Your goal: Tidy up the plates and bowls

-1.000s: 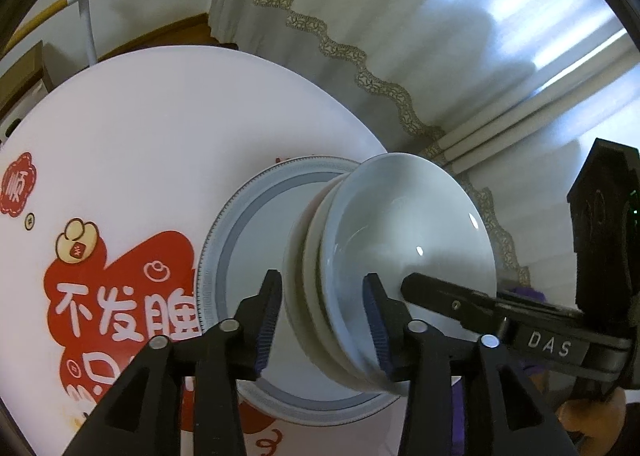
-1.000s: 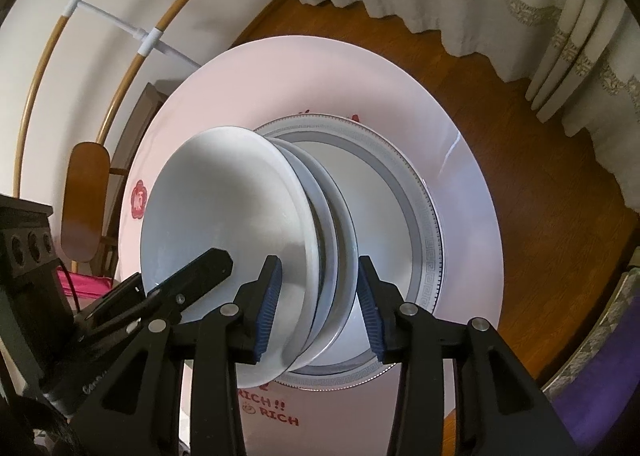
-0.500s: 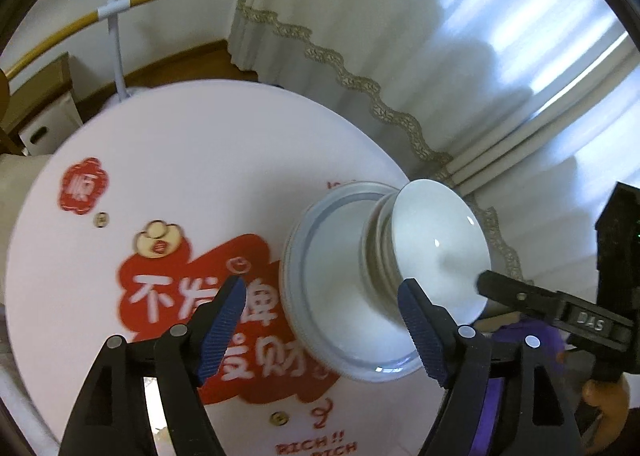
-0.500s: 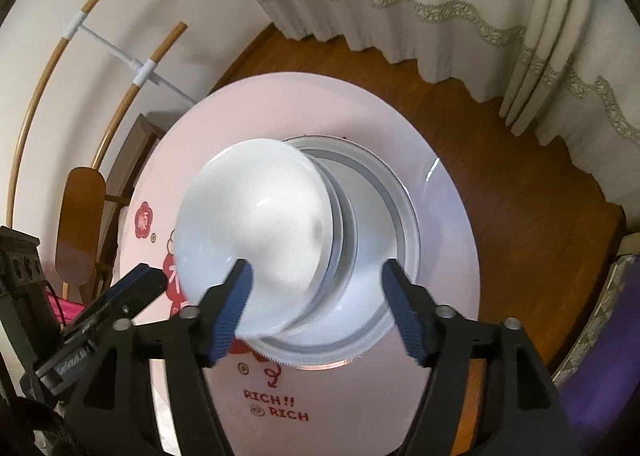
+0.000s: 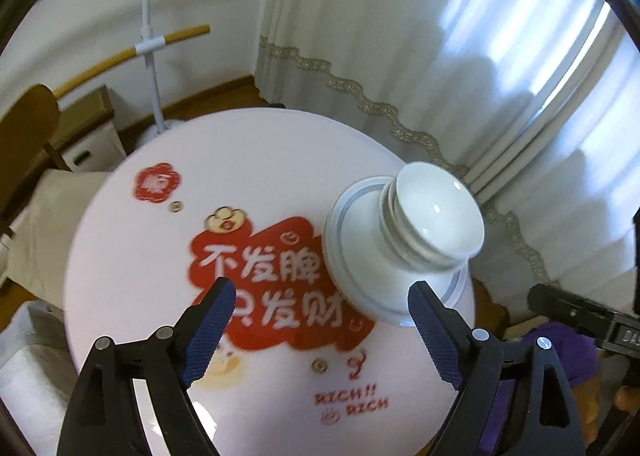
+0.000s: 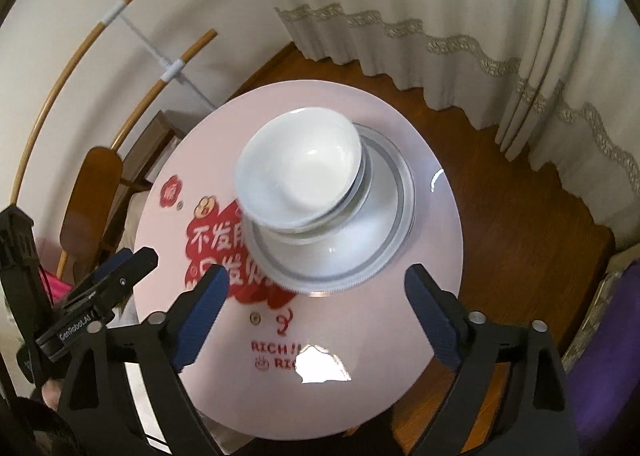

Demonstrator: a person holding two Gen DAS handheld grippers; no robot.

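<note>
White bowls (image 6: 298,180) sit nested in a short stack on a grey-rimmed plate (image 6: 384,252), which rests on the far side of the round pink table (image 6: 400,336), toward the curtain (image 6: 460,16). Both tools hang above the table and well clear of the stack: the left gripper (image 5: 320,332) and the right gripper (image 6: 316,316) have just been opening their jaws, which stand wide with nothing between them. The stacking step looks finished, with bowls gathered on the plate and let go. No other loose dish shows on the table, so the next move calls for a look around for anything still unsorted; if there is none, the task seems close to done.
</note>
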